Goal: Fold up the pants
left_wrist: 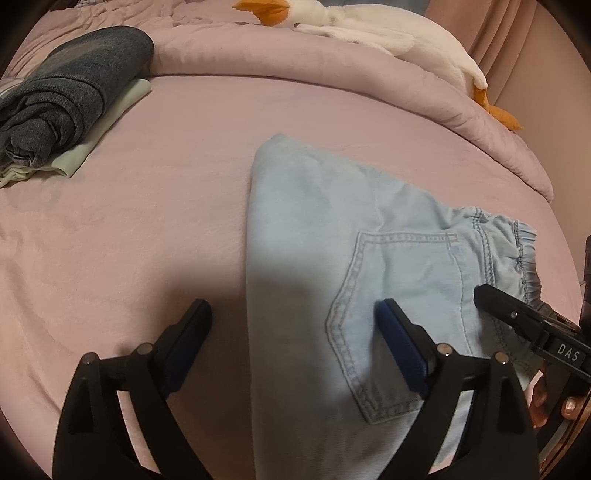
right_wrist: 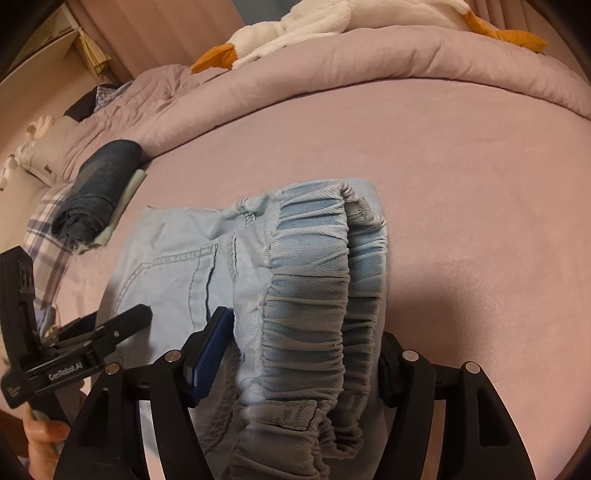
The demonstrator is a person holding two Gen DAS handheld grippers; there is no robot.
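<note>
Nearest the right wrist camera, the gathered elastic waistband (right_wrist: 314, 295) of the light blue pants (left_wrist: 314, 236) is seen bunched and raised between the fingers of the right hand-held gripper (right_wrist: 306, 354), which appears to be clasped around it, though the far finger is largely hidden by the cloth and full contact on that side cannot be confirmed; the left hand-held gripper (left_wrist: 291, 332) is held spread wide just above the pants, with one finger over the back pocket (left_wrist: 391, 314) and the other over the bare pink bed (left_wrist: 129, 221), and nothing is gripped by it; the pants are laid on the bed near its front, already doubled into a compact, roughly rectangular shape with a long straight fold edge on their left side, so that at least one fold is judged to be finished; the waistband end is lifted off the sheet, so a further fold, or a last straightening, is judged to be in hand; what is left seems to be the laying down and smoothing of that end; a folded dark garment stack (left_wrist: 70, 96) is seen well apart at the far left, and a plush goose (left_wrist: 369, 26) is rested on the rolled duvet (left_wrist: 258, 55) behind.
</note>
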